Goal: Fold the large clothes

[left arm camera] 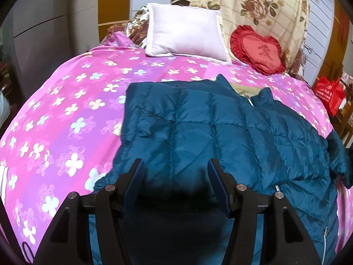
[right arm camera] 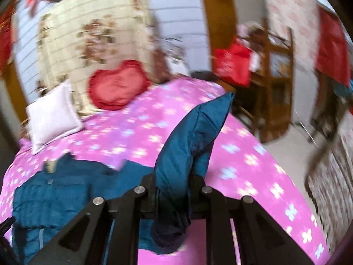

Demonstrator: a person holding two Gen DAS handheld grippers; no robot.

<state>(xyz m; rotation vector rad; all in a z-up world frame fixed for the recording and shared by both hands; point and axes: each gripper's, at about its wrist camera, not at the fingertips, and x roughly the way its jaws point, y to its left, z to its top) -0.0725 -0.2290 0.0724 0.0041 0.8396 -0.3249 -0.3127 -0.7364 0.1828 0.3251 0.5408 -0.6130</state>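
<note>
A teal quilted puffer jacket point(left arm camera: 198, 130) lies spread on a bed with a pink flowered cover point(left arm camera: 66, 114). Its left sleeve is folded over the body. My left gripper point(left arm camera: 175, 165) is open, with its fingers just above the jacket's near hem. My right gripper point(right arm camera: 174, 183) is shut on the jacket's right sleeve point(right arm camera: 194, 128), which stands up between the fingers above the bed. The jacket's body point(right arm camera: 55, 190) lies to the left in the blurred right wrist view.
A white pillow point(left arm camera: 187, 33) and a red heart cushion point(left arm camera: 258, 50) lie at the head of the bed against a floral blanket point(left arm camera: 253, 6). A red bag point(left arm camera: 328, 95) and wooden furniture point(right arm camera: 275, 88) stand to the right of the bed.
</note>
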